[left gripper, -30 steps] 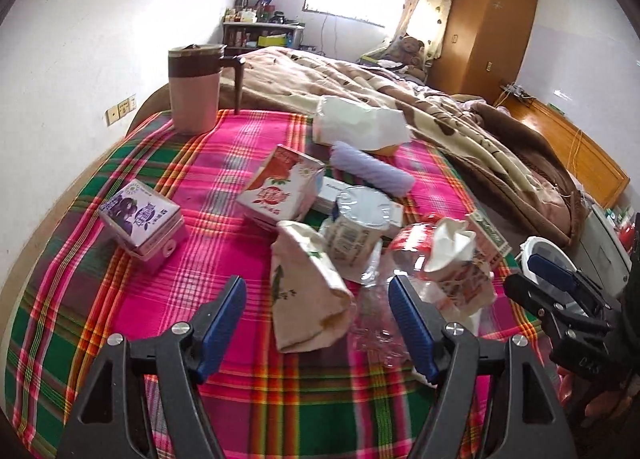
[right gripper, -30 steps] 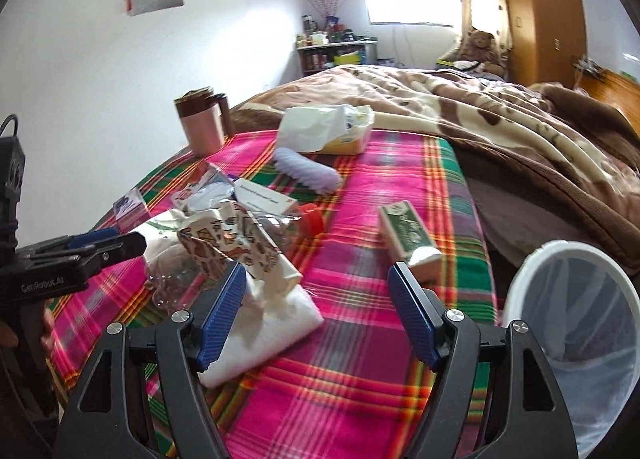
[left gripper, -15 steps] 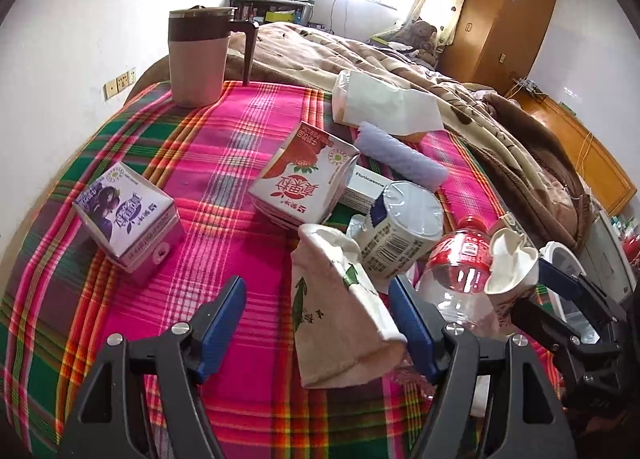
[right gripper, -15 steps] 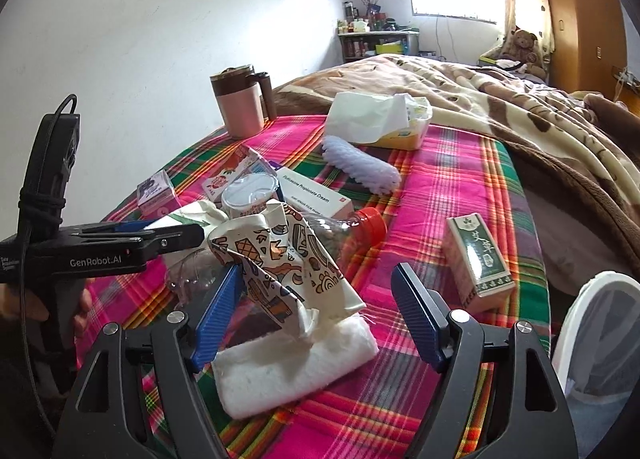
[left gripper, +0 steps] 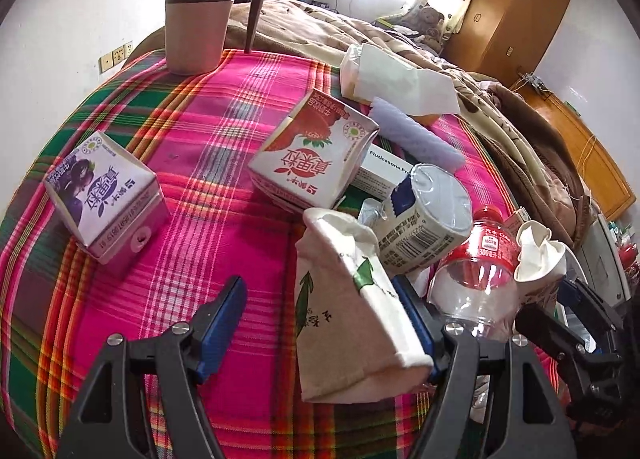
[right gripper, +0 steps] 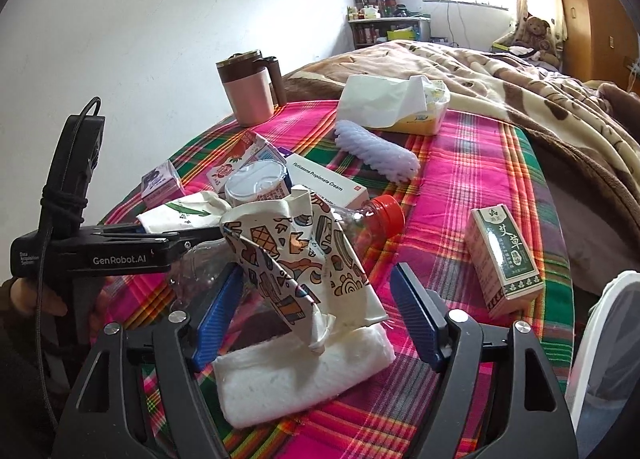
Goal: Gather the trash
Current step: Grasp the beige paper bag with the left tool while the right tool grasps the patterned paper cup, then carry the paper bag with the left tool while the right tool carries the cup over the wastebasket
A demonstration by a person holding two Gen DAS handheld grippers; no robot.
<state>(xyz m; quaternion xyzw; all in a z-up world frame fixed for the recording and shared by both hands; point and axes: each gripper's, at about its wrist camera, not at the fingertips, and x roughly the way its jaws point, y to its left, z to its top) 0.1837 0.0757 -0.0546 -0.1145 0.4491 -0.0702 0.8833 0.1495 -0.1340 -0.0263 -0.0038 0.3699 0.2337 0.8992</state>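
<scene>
Left claw (left gripper: 320, 323) open, jaws astride the near end of a crushed beige paper cup with green leaf print (left gripper: 348, 311); the cup lies on the plaid surface (left gripper: 224, 131), long axis running away between the jaws. Right claw (right gripper: 316, 311), jaws just closing but not yet pressing, straddles a crumpled patterned paper cup (right gripper: 296, 255) above a white folded tissue (right gripper: 300, 371). Farther right, a white bin rim (right gripper: 600, 323).

Pink mug (left gripper: 198, 25), plaid cloth (left gripper: 224, 111)
</scene>
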